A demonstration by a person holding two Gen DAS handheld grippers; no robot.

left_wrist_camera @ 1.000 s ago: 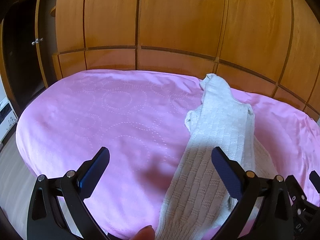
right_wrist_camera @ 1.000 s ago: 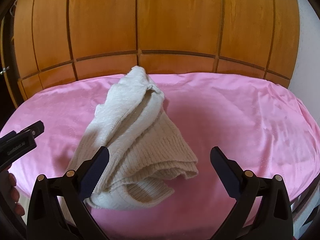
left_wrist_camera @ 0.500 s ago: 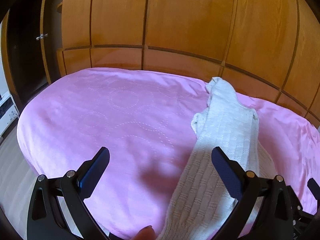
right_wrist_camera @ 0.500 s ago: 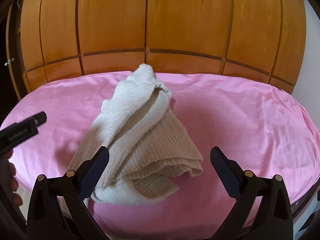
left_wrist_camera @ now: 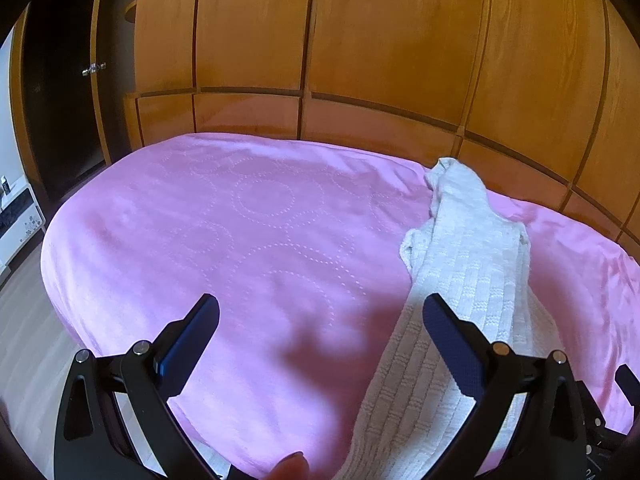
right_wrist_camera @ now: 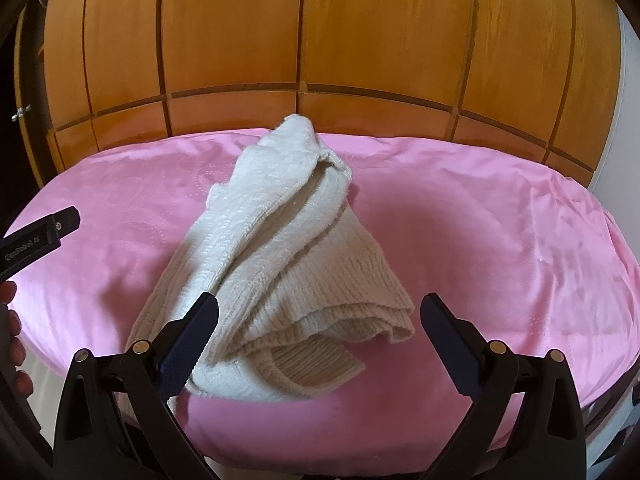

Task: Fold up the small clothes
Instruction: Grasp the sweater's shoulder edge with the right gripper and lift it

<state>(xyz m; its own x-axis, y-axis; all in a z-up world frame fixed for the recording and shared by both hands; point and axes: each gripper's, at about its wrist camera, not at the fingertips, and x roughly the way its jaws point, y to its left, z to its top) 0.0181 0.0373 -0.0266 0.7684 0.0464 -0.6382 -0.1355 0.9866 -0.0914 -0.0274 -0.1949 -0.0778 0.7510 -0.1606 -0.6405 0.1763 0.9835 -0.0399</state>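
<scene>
A cream knitted garment (right_wrist_camera: pixel 288 256) lies bunched and loosely folded on the pink bedspread (right_wrist_camera: pixel 480 232). In the left wrist view the same knit garment (left_wrist_camera: pixel 464 272) stretches along the right side of the pink bedspread (left_wrist_camera: pixel 240 240), reaching the near edge. My left gripper (left_wrist_camera: pixel 320 320) is open above the bed, with its right finger over the garment's left edge and nothing between the fingers. My right gripper (right_wrist_camera: pixel 318 320) is open, hovering just in front of the garment's near folded hem. The left gripper's body (right_wrist_camera: pixel 36 240) shows at the left edge of the right wrist view.
A wooden panelled wardrobe (left_wrist_camera: pixel 360 60) stands right behind the bed. A dark open doorway (left_wrist_camera: pixel 60 112) and a white cabinet (left_wrist_camera: pixel 16 216) are at the far left, above wooden floor (left_wrist_camera: pixel 28 340). A person's fingertips (right_wrist_camera: pixel 12 336) show at the left edge.
Both grippers have risen and drawn back a little; the bed and garment sit lower in each view. Both stay open. The garment has not moved.
</scene>
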